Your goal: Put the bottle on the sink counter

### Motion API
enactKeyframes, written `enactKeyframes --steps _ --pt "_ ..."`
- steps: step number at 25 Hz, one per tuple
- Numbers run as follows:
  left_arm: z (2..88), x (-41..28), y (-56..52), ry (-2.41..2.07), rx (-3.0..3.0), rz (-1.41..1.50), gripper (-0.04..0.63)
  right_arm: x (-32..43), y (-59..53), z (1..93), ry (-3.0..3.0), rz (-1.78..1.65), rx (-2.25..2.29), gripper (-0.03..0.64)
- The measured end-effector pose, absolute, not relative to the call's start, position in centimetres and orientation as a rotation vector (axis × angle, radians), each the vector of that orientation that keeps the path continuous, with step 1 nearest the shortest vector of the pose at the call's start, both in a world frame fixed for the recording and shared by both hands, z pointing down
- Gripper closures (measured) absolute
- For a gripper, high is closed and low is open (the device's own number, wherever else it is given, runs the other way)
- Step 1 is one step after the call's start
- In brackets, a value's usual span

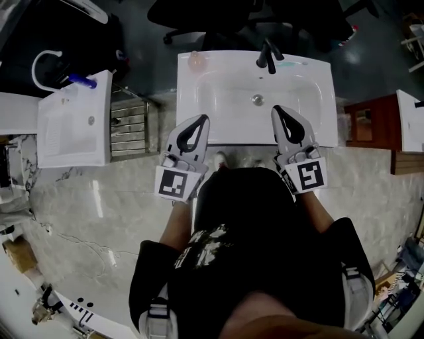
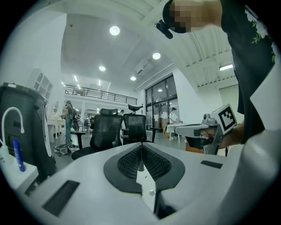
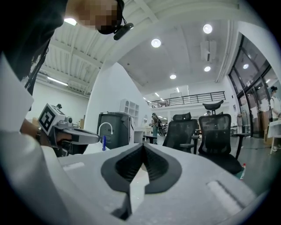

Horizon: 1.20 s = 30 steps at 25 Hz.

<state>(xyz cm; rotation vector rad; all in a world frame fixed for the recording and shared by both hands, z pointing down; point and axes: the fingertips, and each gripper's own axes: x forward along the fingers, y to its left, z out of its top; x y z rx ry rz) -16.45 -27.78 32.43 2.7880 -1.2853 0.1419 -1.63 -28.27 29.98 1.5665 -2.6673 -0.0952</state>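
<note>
A small pinkish translucent bottle (image 1: pixel 196 61) stands on the far left corner of the white sink counter (image 1: pixel 318 99), left of the black faucet (image 1: pixel 267 58). My left gripper (image 1: pixel 201 120) hovers over the counter's near left edge, shut and holding nothing. My right gripper (image 1: pixel 277 109) hangs over the basin's near right side, likewise shut and empty. In the left gripper view the closed left gripper (image 2: pixel 141 148) points out at the room, and the right gripper (image 2: pixel 216 127) shows beside it. The right gripper view shows the right gripper (image 3: pixel 143 147) closed. The bottle is in neither gripper view.
A second white sink (image 1: pixel 73 126) with a curved white faucet (image 1: pixel 43 66) and a blue item (image 1: pixel 83 81) stands to the left, with a metal rack (image 1: pixel 132 129) beside it. Black office chairs (image 1: pixel 205 16) stand beyond the sink. A wooden cabinet (image 1: pixel 363 126) is at the right.
</note>
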Motion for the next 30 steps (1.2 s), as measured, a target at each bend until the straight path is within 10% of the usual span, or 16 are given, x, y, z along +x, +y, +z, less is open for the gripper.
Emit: enactKeyframes --steps 30 --pt "34.6 1.1 -20.9 -1.372 2.716 0.175 0.577 14.9 -22.1 33.0 -2.652 -0.084 1.352 0.623"
